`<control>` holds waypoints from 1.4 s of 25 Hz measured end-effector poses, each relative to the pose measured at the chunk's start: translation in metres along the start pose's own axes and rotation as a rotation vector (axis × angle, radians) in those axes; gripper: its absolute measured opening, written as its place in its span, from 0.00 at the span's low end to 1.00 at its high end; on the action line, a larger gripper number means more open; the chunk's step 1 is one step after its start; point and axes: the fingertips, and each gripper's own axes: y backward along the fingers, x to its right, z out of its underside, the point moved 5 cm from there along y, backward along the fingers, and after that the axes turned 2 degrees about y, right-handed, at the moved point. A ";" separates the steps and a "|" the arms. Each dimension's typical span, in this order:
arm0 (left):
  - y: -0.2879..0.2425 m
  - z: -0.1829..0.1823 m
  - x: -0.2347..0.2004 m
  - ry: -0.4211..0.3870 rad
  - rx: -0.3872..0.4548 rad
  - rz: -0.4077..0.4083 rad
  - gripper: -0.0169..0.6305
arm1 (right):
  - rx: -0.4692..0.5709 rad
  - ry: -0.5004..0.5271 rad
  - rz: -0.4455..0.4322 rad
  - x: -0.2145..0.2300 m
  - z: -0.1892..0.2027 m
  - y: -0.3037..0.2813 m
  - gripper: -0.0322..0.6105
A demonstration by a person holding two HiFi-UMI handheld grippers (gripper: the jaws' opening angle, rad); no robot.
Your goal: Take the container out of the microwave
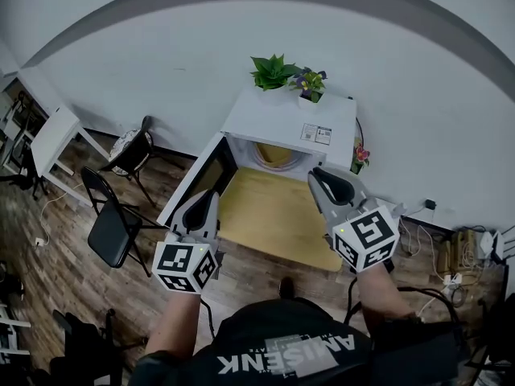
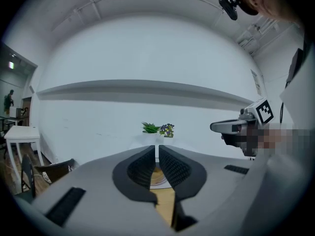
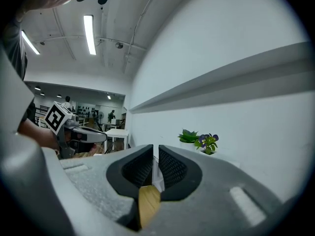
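Against the white wall (image 1: 161, 71) the microwave (image 1: 286, 123) stands open with the container (image 1: 275, 156) deep inside, probably light, stiff and smooth, best pinched at its rim; left gripper (image 2: 157, 156) is closed empty, right gripper (image 3: 155, 159) barely apart.

A light wooden table (image 1: 278, 219) stands on the dark plank floor (image 1: 48, 280) and bears a white microwave (image 1: 290, 119) at its far end, by the wall, its door (image 1: 197, 182) swung open leftward. On the microwave's top stand a green potted plant (image 1: 272, 72) and a small flowering plant (image 1: 310, 83).
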 end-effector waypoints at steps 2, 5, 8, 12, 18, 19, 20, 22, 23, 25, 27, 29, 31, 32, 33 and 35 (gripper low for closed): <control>-0.011 0.001 0.002 -0.002 -0.010 -0.010 0.03 | 0.000 -0.001 -0.014 0.010 0.001 -0.006 0.09; -0.024 0.002 0.003 -0.005 -0.018 -0.023 0.03 | -0.002 0.003 -0.030 0.023 0.001 -0.015 0.09; -0.032 0.002 -0.002 -0.003 -0.020 -0.023 0.08 | -0.005 0.008 -0.038 0.030 0.002 -0.028 0.10; -0.033 0.000 -0.021 0.019 0.003 -0.023 0.14 | -0.011 0.019 -0.040 0.030 0.000 -0.046 0.13; -0.032 0.004 -0.056 0.018 -0.023 0.038 0.18 | -0.043 0.019 0.003 0.012 -0.001 -0.072 0.20; -0.032 0.004 -0.061 0.024 -0.023 0.051 0.20 | -0.047 0.024 0.005 0.009 -0.002 -0.076 0.21; -0.031 0.004 -0.065 0.029 -0.021 0.066 0.21 | -0.052 0.026 0.010 0.006 -0.002 -0.080 0.22; -0.029 0.004 -0.073 0.038 -0.019 0.092 0.21 | -0.072 0.027 0.024 0.001 0.000 -0.088 0.25; -0.027 0.005 -0.077 0.042 -0.021 0.105 0.22 | -0.084 0.031 0.029 -0.002 0.002 -0.091 0.27; -0.024 0.007 -0.083 0.049 -0.023 0.135 0.22 | -0.107 0.043 0.034 -0.007 0.006 -0.098 0.30; -0.021 0.009 -0.087 0.058 -0.022 0.172 0.22 | -0.115 0.046 0.035 -0.011 0.008 -0.106 0.31; -0.021 0.013 -0.092 0.064 -0.021 0.192 0.22 | -0.112 0.047 0.030 -0.012 0.011 -0.116 0.31; -0.023 0.019 -0.096 0.059 -0.038 0.187 0.22 | -0.129 0.064 0.013 -0.012 0.017 -0.126 0.31; -0.024 0.021 -0.097 0.056 -0.049 0.179 0.22 | -0.141 0.072 0.001 -0.010 0.021 -0.131 0.31; -0.024 0.023 -0.097 0.056 -0.055 0.169 0.22 | -0.153 0.081 -0.010 -0.008 0.025 -0.135 0.31; -0.024 0.024 -0.097 0.068 -0.056 0.141 0.22 | -0.173 0.113 -0.029 -0.003 0.035 -0.143 0.31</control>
